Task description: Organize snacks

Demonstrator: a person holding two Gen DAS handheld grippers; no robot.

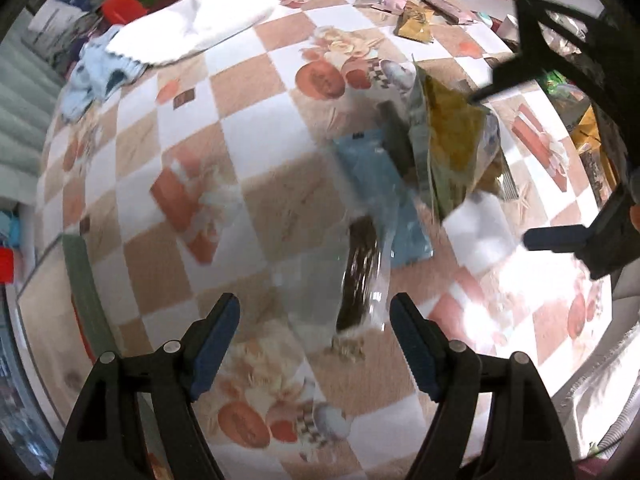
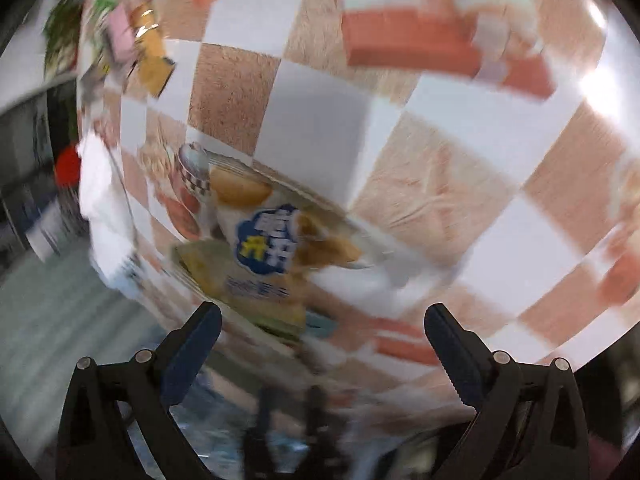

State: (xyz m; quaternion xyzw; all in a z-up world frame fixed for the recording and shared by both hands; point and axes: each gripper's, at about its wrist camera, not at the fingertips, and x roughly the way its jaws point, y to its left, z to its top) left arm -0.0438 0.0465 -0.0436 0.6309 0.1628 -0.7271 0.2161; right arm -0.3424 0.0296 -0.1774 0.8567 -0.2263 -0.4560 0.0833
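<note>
Bench (image 1: 248, 128) under a checkered cloth with fruit prints fills both views; it carries everything. White cloth (image 1: 200, 20) and a pale blue rag (image 1: 96, 76) lie at the far left edge, well apart from the work. Loose snack packets (image 1: 404, 4) sit scattered along the far edge, not yet gathered. Near centre a small pile is forming: a blue packet (image 1: 376, 184) flat on the bench, a clear-wrapped dark snack (image 1: 362, 276) overlapping its near end, and a yellow-green snack bag (image 1: 452, 140) tilted up on top of the pile, looks mid-drop or just landing, blurred. The right wrist view shows that bag's printed face (image 2: 264, 240) lying just ahead of the fingers. Right hand-held gripper (image 1: 500, 160) hangs beside the pile, jaws wide apart, nothing between them (image 2: 320, 320). Left hand-held gripper (image 1: 316, 320) points down over the clear-wrapped snack, jaws apart, pads not touching it. Step in hand, my read: stacking packets into one pile. To do it well: let the bag settle flat before reaching again, pull the right hand-held gripper clear without clipping the tilted bag, then fetch the far packets one at a time and lay edges aligned.
</note>
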